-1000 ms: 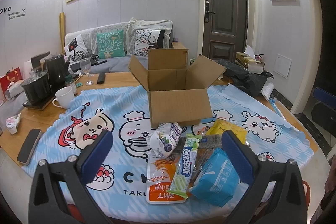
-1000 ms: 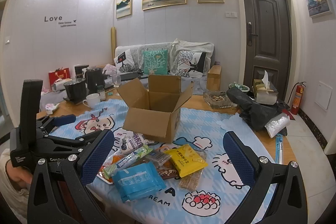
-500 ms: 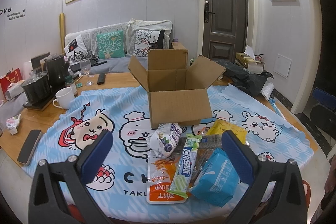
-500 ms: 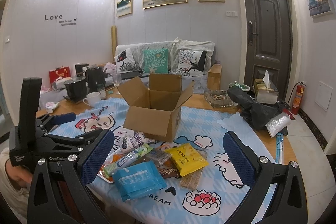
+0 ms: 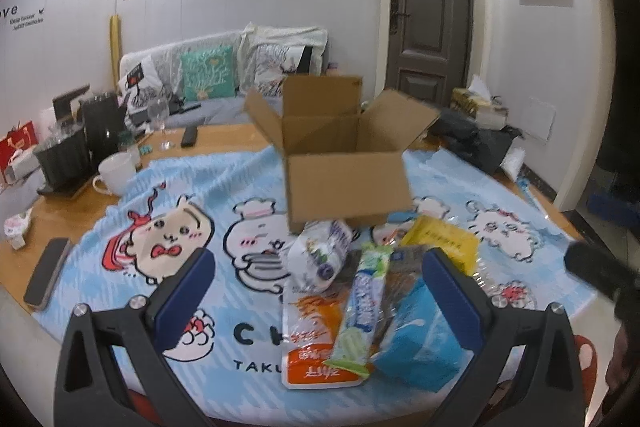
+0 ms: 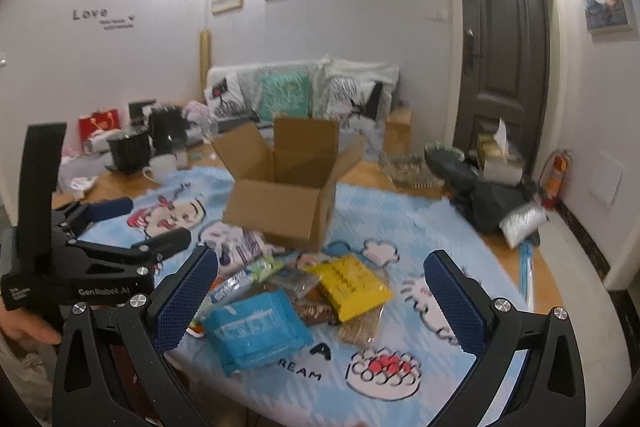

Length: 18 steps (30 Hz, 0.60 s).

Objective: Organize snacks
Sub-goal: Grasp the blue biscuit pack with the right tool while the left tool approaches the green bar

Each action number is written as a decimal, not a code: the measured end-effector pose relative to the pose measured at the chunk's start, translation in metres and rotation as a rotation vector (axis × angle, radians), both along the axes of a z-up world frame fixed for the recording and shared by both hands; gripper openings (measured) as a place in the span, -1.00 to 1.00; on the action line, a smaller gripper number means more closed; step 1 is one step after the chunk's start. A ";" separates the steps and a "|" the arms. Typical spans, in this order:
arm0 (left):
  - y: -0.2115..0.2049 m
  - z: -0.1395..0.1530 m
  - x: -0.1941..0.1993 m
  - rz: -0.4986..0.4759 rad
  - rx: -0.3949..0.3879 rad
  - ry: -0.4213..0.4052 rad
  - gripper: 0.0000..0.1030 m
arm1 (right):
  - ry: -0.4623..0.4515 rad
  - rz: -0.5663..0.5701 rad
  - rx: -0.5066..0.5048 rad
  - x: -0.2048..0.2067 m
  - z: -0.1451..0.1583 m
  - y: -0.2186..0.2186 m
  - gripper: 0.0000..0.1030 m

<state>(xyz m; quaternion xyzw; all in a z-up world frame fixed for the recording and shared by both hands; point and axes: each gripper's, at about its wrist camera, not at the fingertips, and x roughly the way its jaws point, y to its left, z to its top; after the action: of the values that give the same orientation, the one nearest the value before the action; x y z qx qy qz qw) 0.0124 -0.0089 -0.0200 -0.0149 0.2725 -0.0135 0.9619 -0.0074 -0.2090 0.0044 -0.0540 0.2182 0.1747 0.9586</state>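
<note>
Over near edge of table, I'm bringing both grippers closer to snack pile (image 5: 360, 291) than half a second back; both views blurring, so approach is starting. Left gripper (image 5: 318, 301) gaping wide, holding nothing; right gripper (image 6: 320, 301) likewise wide, empty. Cardboard box (image 5: 344, 163) sitting open just behind pile, nothing packed yet. Right view showing left gripper from side, plus blue packet (image 6: 256, 331) unobstructed; left view showing orange pouch (image 5: 316, 347) and green stick (image 5: 362, 311) clearly.
</note>
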 end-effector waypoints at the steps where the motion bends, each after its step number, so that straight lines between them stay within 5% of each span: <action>1: 0.002 -0.005 0.004 0.007 0.003 0.015 0.99 | 0.027 0.018 0.008 0.005 -0.006 0.002 1.00; 11: 0.039 -0.056 0.037 0.052 -0.009 0.183 0.99 | 0.375 0.055 0.105 0.045 -0.093 0.035 0.98; 18: 0.069 -0.074 0.041 0.022 -0.150 0.184 0.99 | 0.488 0.007 0.204 0.057 -0.117 0.050 0.71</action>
<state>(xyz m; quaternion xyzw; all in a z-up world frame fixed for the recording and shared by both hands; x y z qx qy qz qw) 0.0534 0.0602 -0.0940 -0.0909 0.3578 -0.0217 0.9291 0.0500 -0.1591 -0.1122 0.0862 0.4239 0.2068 0.8775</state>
